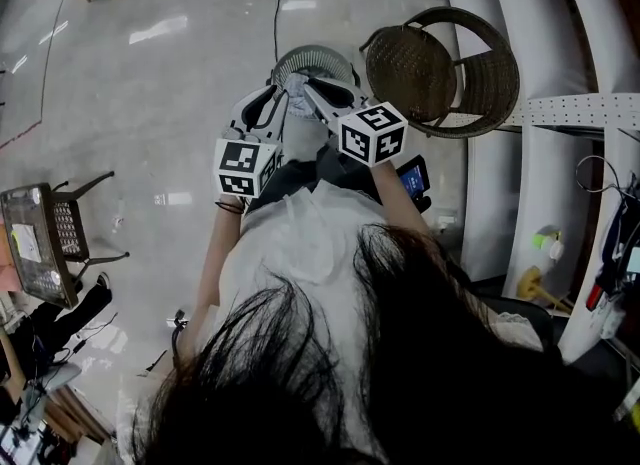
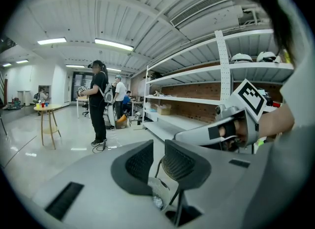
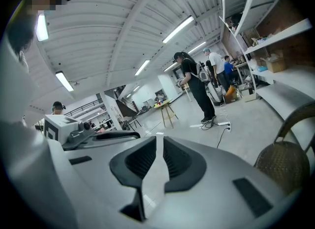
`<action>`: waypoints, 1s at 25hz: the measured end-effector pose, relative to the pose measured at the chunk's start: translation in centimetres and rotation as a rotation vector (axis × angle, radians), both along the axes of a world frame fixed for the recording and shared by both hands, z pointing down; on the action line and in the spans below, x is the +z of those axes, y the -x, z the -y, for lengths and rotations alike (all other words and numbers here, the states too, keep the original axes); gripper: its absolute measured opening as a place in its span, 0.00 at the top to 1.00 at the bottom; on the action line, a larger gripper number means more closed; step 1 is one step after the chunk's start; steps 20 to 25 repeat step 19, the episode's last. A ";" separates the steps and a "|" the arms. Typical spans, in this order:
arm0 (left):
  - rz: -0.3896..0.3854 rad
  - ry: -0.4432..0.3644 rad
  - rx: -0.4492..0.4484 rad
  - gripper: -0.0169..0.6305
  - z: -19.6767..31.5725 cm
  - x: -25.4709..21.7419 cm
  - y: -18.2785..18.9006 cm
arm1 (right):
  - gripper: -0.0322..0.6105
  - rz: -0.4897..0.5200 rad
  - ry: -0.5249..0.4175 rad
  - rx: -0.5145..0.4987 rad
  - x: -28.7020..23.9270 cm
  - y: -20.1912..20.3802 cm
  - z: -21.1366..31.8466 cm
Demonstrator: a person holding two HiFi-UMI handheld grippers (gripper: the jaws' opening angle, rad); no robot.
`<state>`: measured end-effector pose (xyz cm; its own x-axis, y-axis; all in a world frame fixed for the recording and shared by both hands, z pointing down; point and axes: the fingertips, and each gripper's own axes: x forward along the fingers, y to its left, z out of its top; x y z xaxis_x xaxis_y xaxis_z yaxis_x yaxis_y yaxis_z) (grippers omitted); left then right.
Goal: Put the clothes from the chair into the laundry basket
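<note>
two grippers [image 2: 158,166] [image 3: 158,160], one garment [image 1: 300,125], one chair [image 1: 478,75]

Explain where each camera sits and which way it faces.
Head view: on the person's head, facing steeply down; shows hair, forearms, left tongs, right tongs, wicker chair.
Left gripper view: on the left tongs, looking along its jaws into the hall; right tongs shows.
Right gripper view: on the right tongs, looking across the hall; left tongs shows.
Shared: both gripper views catch the standing person in black.

No readable text, label or number anywhere
</note>
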<state>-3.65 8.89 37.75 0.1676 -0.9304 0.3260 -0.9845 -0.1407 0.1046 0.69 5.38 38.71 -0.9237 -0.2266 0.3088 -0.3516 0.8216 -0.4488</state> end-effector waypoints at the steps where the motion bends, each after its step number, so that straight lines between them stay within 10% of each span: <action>1: -0.001 -0.002 0.000 0.84 0.1 -0.1 0.0 | 0.86 -0.005 -0.002 -0.002 0.1 0.0 0.0; 25: 0.001 -0.001 -0.011 0.84 0.8 0.4 1.6 | 0.86 -0.030 -0.008 -0.029 1.1 1.5 0.7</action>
